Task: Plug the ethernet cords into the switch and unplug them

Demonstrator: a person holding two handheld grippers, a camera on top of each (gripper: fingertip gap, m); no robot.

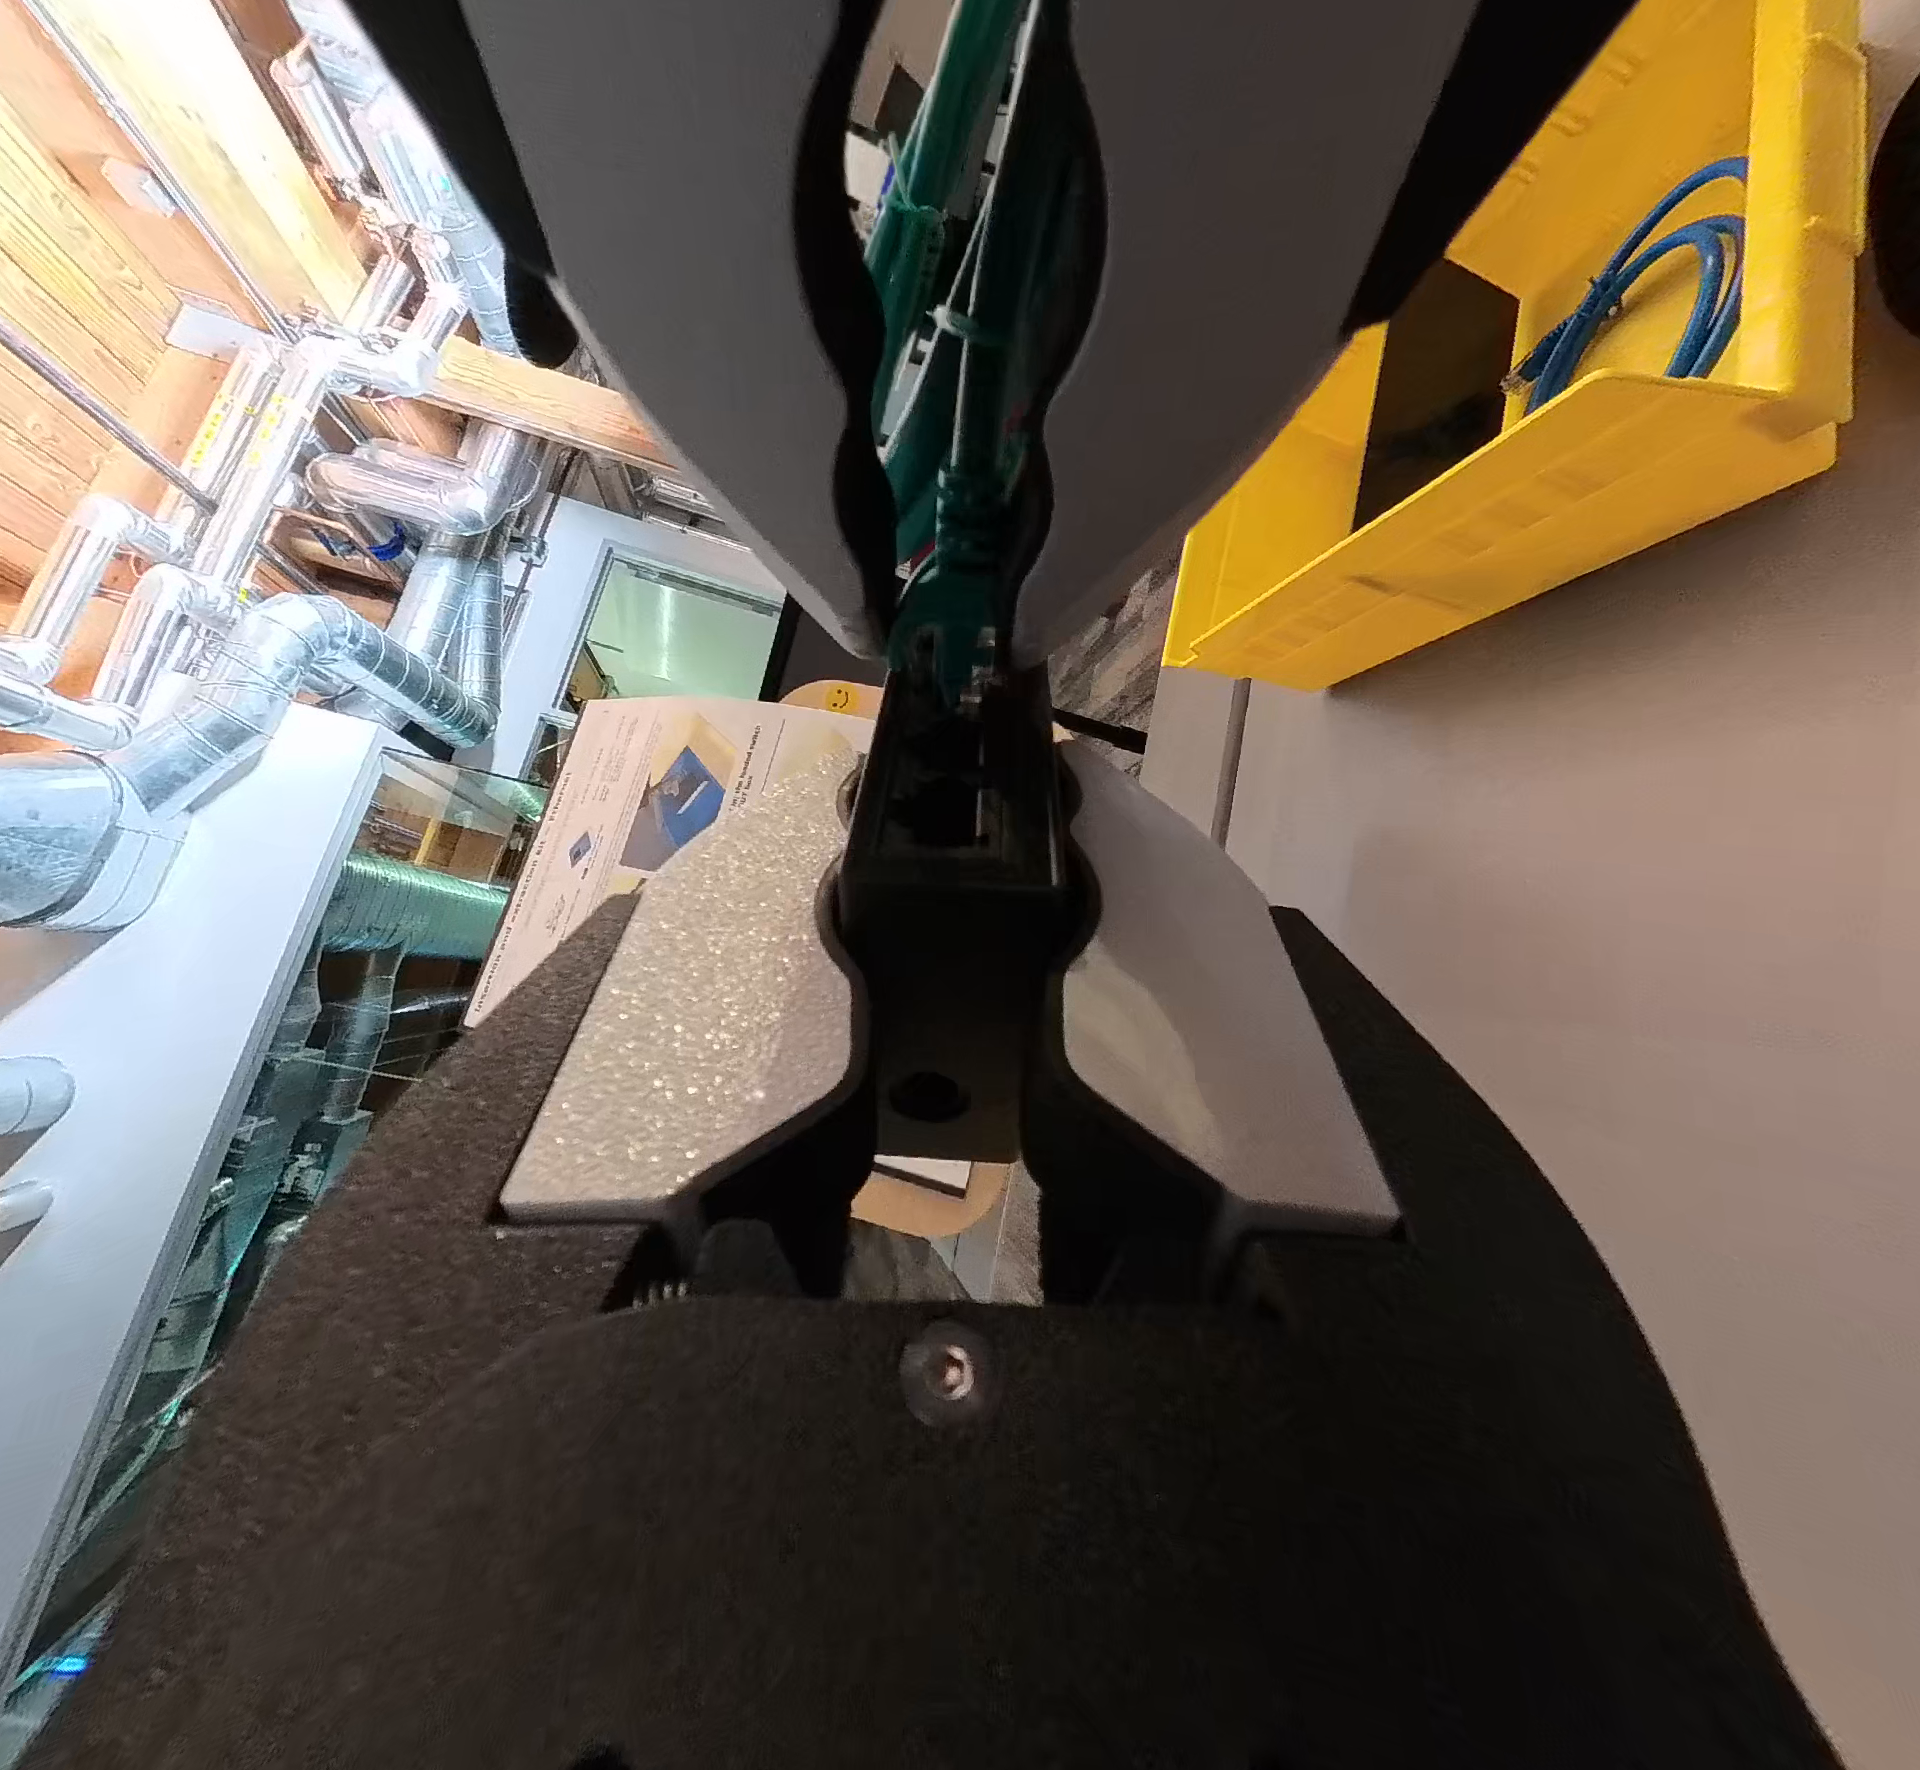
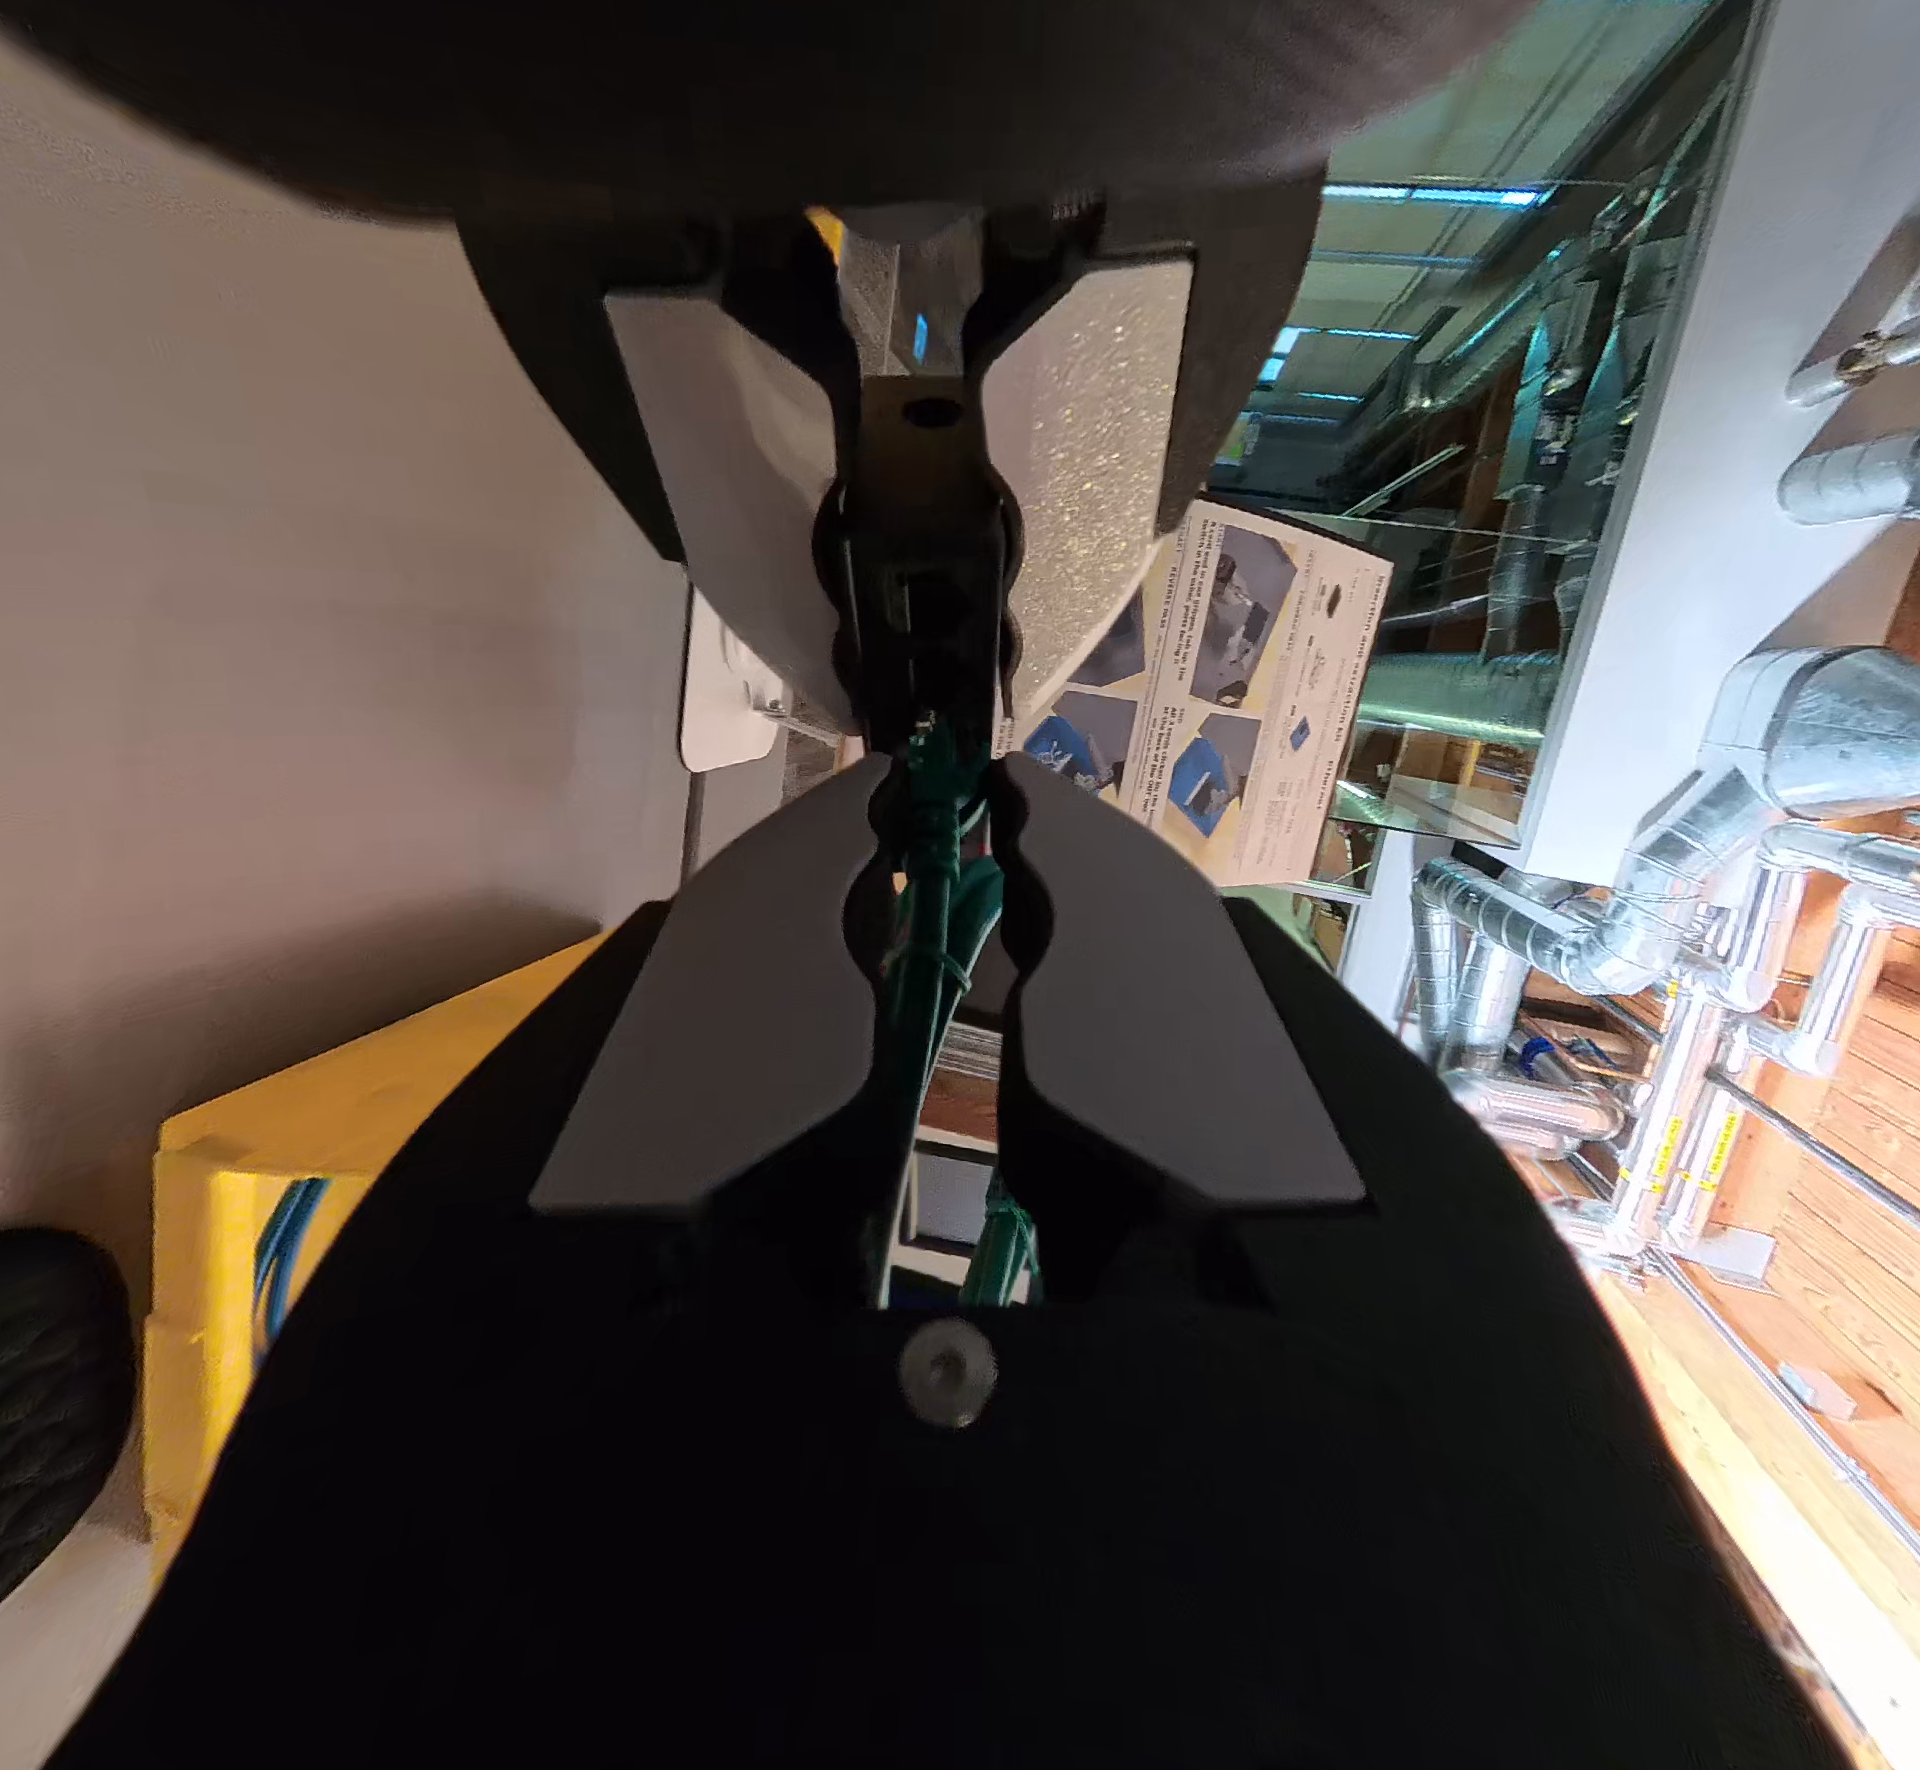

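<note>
Black switch (image 1: 951, 899), small, light and rigid, sits clamped in my left gripper (image 1: 956, 785). My right gripper (image 2: 940, 775) pinches the green cord (image 2: 925, 827), limp, by its stiff plug boot at the port.

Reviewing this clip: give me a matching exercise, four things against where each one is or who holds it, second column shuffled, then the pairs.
Things:
1. black switch
2. green ethernet cord
3. blue cable
4. printed sheet

Places:
A. coiled in the yellow bin
B. clamped in the left gripper
C. standing behind both grippers
D. pinched in the right gripper, plug at the switch's port

Pairs: 1-B, 2-D, 3-A, 4-C
</note>
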